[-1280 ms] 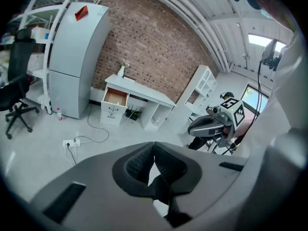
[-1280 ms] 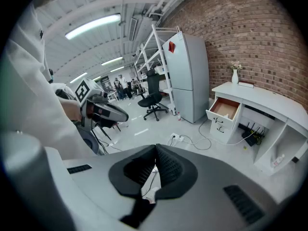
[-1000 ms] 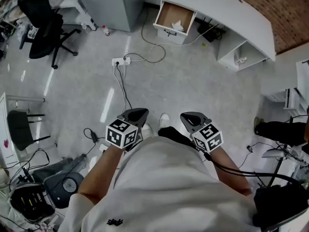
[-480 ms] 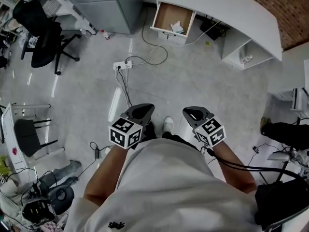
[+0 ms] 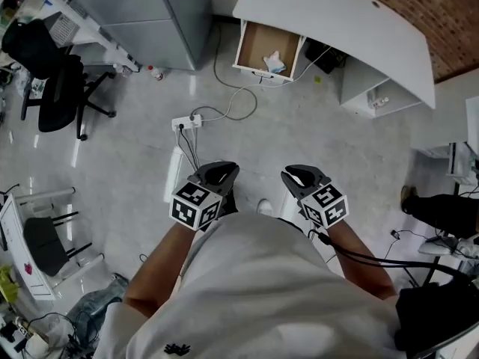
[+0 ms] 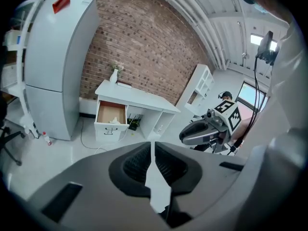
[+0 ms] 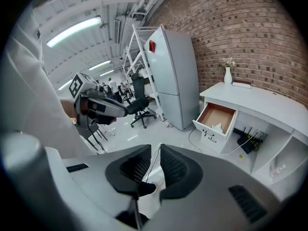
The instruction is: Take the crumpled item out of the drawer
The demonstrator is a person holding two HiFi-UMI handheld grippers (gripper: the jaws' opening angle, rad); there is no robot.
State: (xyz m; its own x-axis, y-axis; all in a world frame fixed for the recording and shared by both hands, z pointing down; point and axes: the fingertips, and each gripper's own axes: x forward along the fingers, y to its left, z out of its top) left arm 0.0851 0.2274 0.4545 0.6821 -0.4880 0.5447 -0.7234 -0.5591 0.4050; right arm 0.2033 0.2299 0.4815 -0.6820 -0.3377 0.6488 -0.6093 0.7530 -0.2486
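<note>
An open wooden-lined drawer [image 5: 263, 45] sticks out of the white desk [image 5: 337, 17] far across the floor. A white crumpled item [image 5: 274, 60] lies in its right corner. The drawer [image 6: 110, 113] and the item [image 6: 114, 121] also show small in the left gripper view, and the same drawer [image 7: 217, 117] and item [image 7: 218, 127] in the right gripper view. My left gripper [image 5: 222, 173] is held at waist height, its jaws together with nothing between them. My right gripper [image 5: 301, 176] is beside it; its jaws are opening and empty. Both are far from the drawer.
A grey cabinet [image 5: 161, 10] stands left of the desk. A power strip [image 5: 187, 122] and its cables [image 5: 232, 96] lie on the floor between me and the drawer. A black office chair [image 5: 52, 73] is at the left, a white shelf unit [image 5: 378, 92] at the right.
The person has stepped forward, so the floor and chair have slid left and down in the head view. Both grippers stay at the waist.
</note>
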